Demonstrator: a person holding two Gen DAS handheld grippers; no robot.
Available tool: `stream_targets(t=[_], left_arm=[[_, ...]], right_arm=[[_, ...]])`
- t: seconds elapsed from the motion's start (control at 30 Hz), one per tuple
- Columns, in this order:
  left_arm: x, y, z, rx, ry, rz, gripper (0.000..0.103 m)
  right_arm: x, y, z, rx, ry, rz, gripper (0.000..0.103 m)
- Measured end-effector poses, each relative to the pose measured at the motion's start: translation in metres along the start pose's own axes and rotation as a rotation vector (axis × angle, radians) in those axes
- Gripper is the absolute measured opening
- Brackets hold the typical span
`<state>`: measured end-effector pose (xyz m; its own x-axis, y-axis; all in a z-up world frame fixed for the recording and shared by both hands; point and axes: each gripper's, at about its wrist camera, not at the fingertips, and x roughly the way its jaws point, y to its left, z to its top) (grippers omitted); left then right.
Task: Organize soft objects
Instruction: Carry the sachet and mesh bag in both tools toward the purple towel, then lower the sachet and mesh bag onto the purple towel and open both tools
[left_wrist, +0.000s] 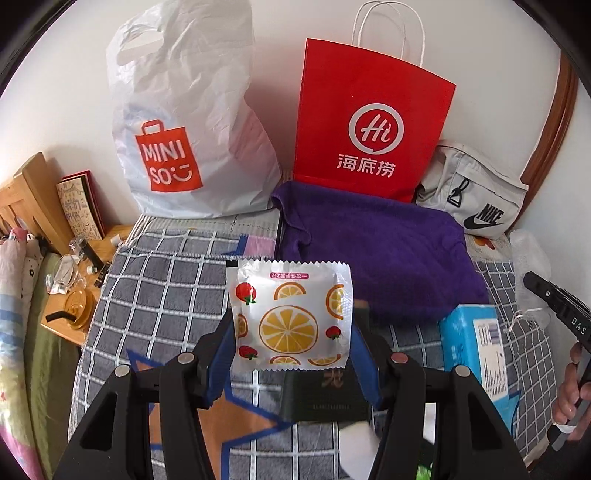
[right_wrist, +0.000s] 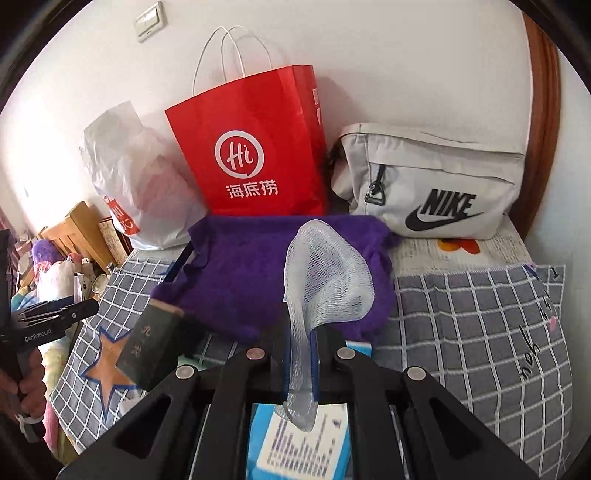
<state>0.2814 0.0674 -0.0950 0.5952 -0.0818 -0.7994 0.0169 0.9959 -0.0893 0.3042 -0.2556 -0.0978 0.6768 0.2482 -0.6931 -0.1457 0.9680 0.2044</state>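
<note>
left claw (left_wrist: 291, 328) grips a fruit-print packet (left_wrist: 291, 314) above the bed (left_wrist: 155, 280). right claw (right_wrist: 301, 350) pinches white mesh netting (right_wrist: 325, 273) near the purple towel (right_wrist: 243, 266).

Both wrist views face the wall, low over the bed, sharing red bag (left_wrist: 373, 122) (right_wrist: 255, 147) and purple towel (left_wrist: 380, 251) (right_wrist: 236, 273).

We see both views in bright, even daylight, perhaps from the left, where the white wall (right_wrist: 55, 122) washes out. Shadows lie soft behind the red paper bag (left_wrist: 369, 122). The fisheye bends straight lines and darkens the corners. Near our lens, the mesh net (right_wrist: 325, 280) blurs at its lower end
</note>
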Motion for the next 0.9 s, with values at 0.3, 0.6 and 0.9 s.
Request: stream_targets(t=[0.3, 0.6, 0.9], left_arm=[[0.042, -0.004, 0.032, 0.003, 0.04, -0.003, 0.055], [0.086, -0.014, 0.058, 0.013, 0.072, 0.041, 0.055], [0.136, -0.027, 0.082, 0.004, 0.127, -0.009, 0.055]], right_arm=[[0.047, 0.003, 0.038, -0.043, 0.019, 0.004, 0.012], [0.091, -0.006, 0.073, -0.067, 0.035, -0.017, 0.012], [0.14, -0.022, 0.066, -0.07, 0.13, 0.026, 0.012]])
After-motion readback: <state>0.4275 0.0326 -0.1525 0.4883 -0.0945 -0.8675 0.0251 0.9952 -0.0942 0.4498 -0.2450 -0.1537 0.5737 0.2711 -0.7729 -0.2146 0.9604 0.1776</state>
